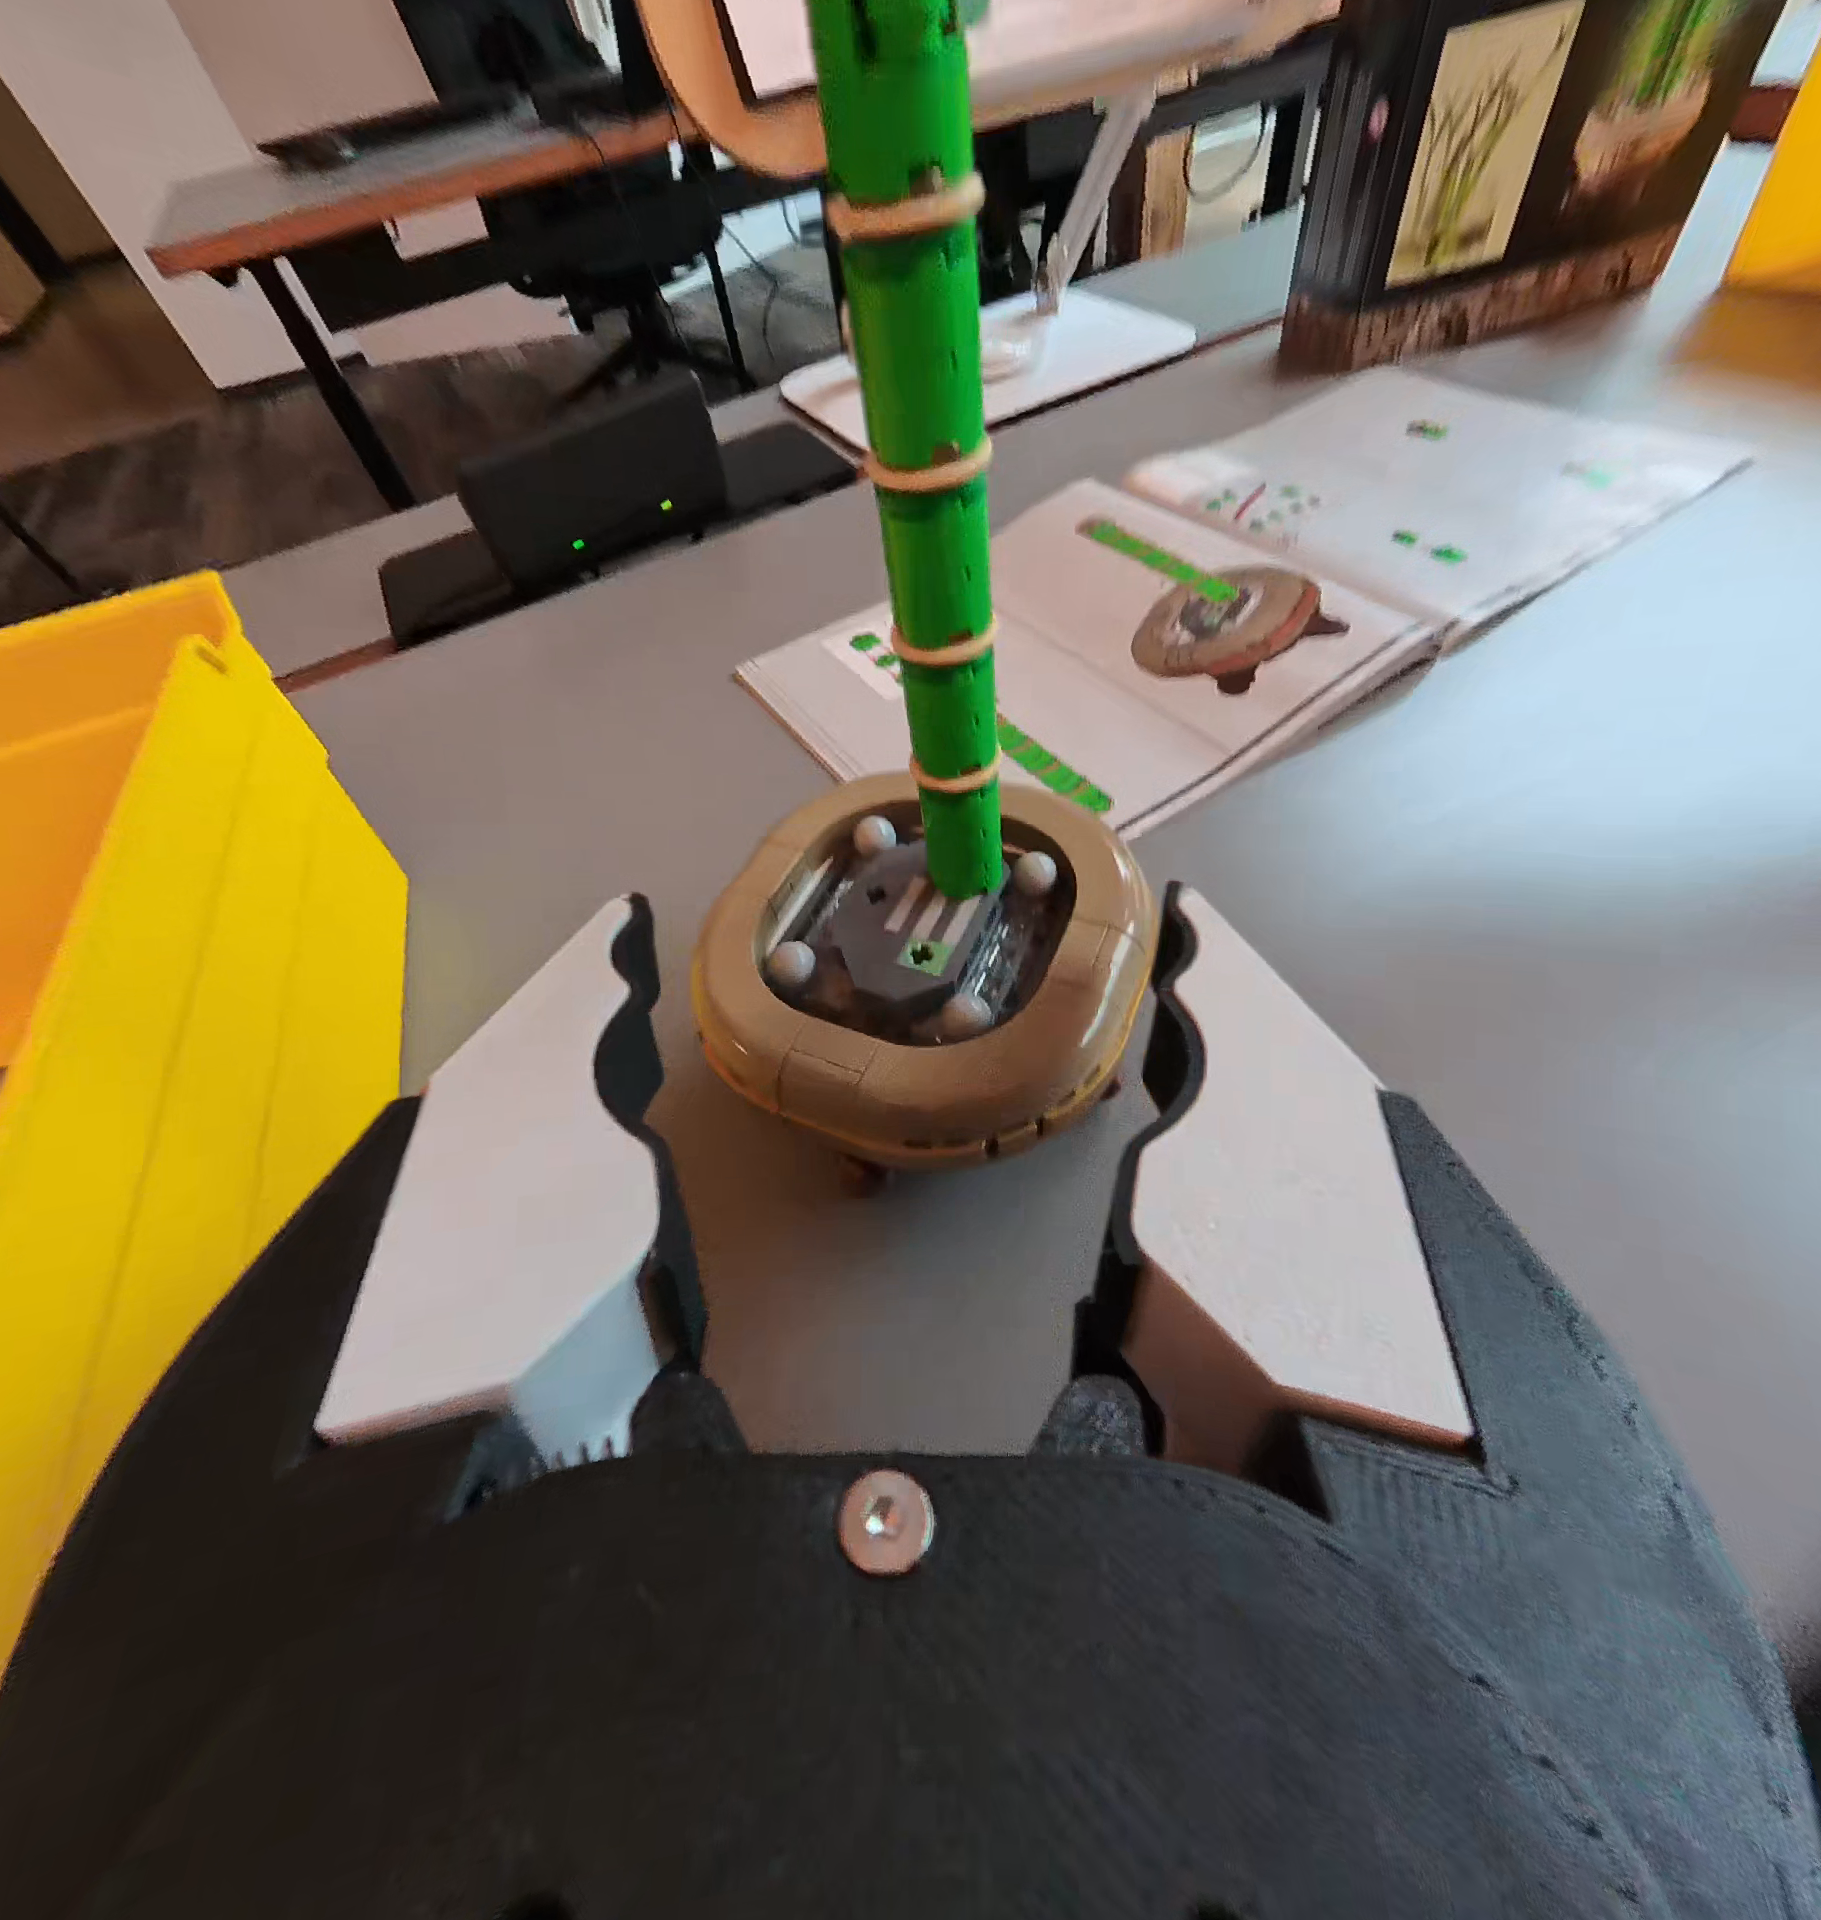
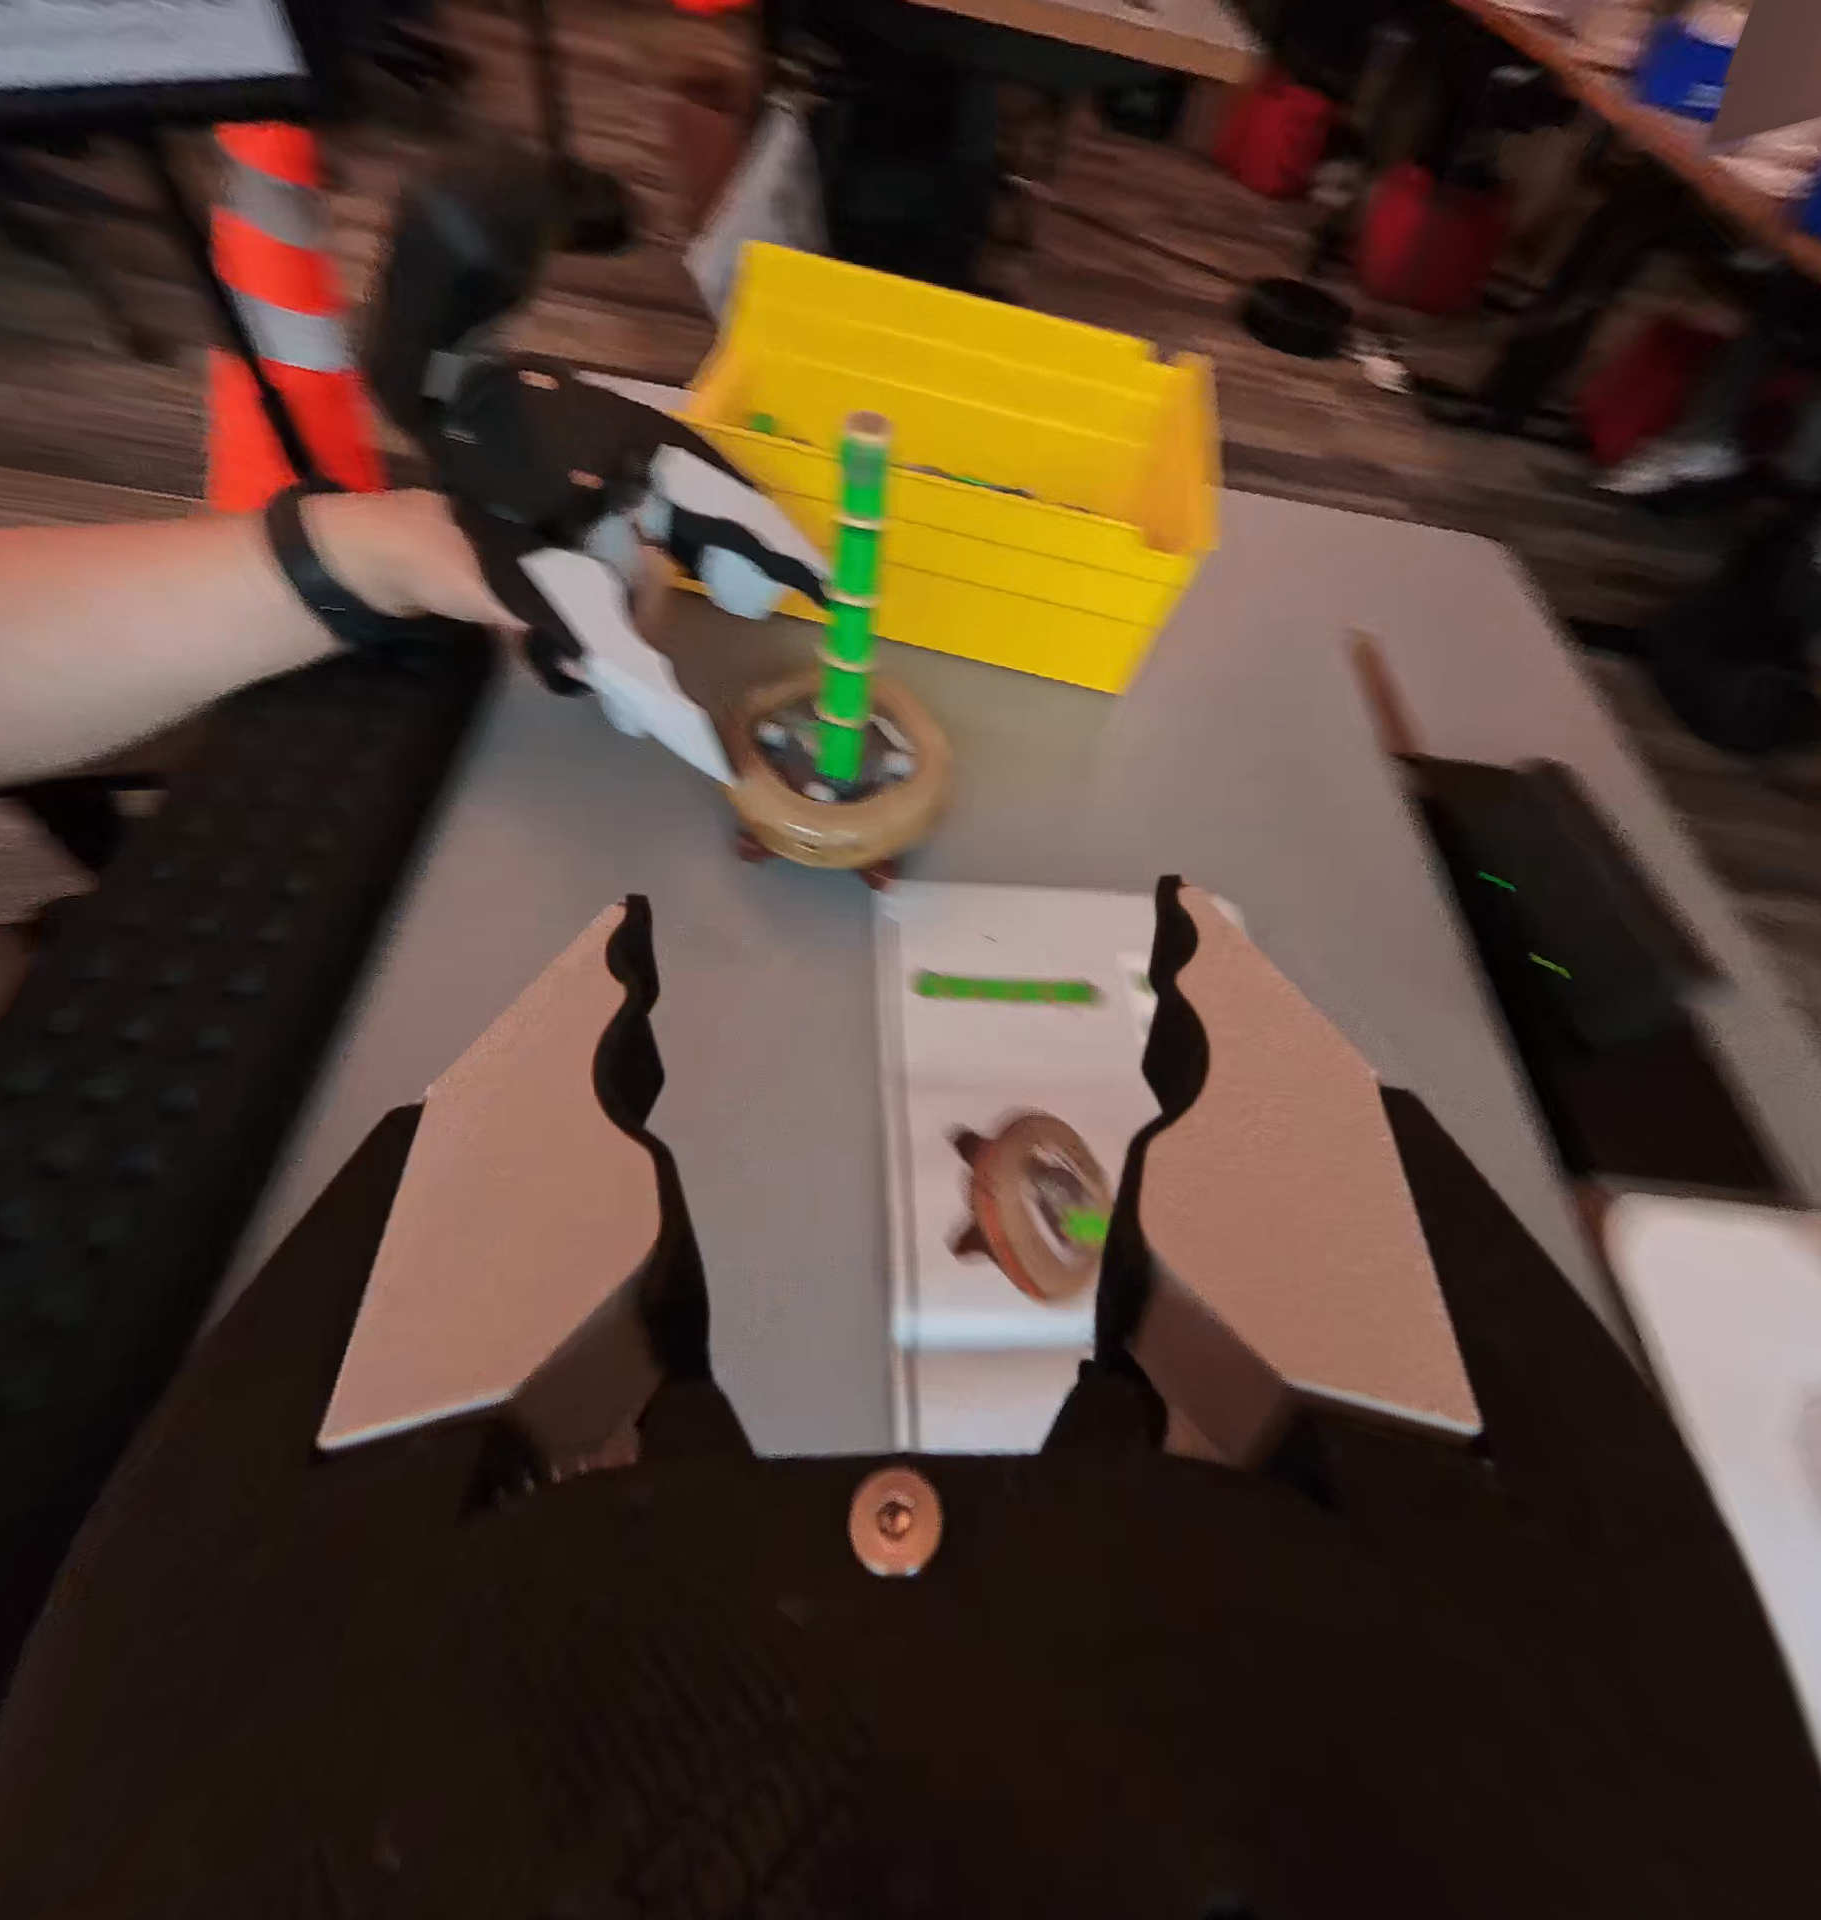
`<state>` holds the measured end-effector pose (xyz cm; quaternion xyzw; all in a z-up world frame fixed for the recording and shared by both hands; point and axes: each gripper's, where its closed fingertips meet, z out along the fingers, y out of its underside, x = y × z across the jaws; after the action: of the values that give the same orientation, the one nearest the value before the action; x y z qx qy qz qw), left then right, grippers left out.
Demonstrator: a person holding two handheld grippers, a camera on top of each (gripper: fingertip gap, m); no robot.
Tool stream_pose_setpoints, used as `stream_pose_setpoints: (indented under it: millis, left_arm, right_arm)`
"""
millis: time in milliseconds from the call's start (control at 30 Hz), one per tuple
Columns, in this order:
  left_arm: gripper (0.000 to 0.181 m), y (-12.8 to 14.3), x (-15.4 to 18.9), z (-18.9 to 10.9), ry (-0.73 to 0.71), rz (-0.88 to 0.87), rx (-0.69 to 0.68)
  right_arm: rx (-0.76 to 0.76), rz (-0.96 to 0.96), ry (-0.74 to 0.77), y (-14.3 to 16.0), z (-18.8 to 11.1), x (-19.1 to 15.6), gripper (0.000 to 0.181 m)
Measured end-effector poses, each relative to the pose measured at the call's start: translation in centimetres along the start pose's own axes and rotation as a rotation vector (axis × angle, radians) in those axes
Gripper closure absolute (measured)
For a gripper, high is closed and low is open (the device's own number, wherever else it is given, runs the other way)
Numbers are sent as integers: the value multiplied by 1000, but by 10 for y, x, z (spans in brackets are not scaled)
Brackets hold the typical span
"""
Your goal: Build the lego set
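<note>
A tan round lego pot (image 1: 916, 1081) stands on the grey table with a tall green bamboo stalk (image 1: 927, 520) upright in it. The stalk has several tan rings. My left gripper (image 1: 904, 914) is open and empty, its tips on either side of the pot's near rim. In the blurred right wrist view the pot (image 2: 844, 821) and stalk (image 2: 852, 603) stand farther off, with the left gripper (image 2: 771, 675) at the pot's left side, held by a person's hand. My right gripper (image 2: 904, 904) is open and empty above the open instruction booklet (image 2: 989, 1049).
A yellow parts bin (image 1: 106, 935) stands at the left of the pot, also seen behind it in the right wrist view (image 2: 989, 520). The booklet (image 1: 1249, 613) lies right of the pot. The set's box (image 1: 1508, 177) and a black device (image 1: 594, 488) stand at the back.
</note>
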<state>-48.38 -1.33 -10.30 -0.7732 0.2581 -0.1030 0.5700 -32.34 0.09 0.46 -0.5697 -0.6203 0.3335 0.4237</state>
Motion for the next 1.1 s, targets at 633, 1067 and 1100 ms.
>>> stream_pose_setpoints:
  millis: [633,1067,1100]
  left_arm:
    - [64,38,5,34,109,-55,-221]
    - [65,31,13,32,193,-200,-231]
    - [65,31,13,31,197,-211,-230]
  right_arm:
    - [123,448,-170,31,163,-13,132]
    - [76,354,-123,28,179,-22,160]
    - [75,357,-129,28,179,-23,161]
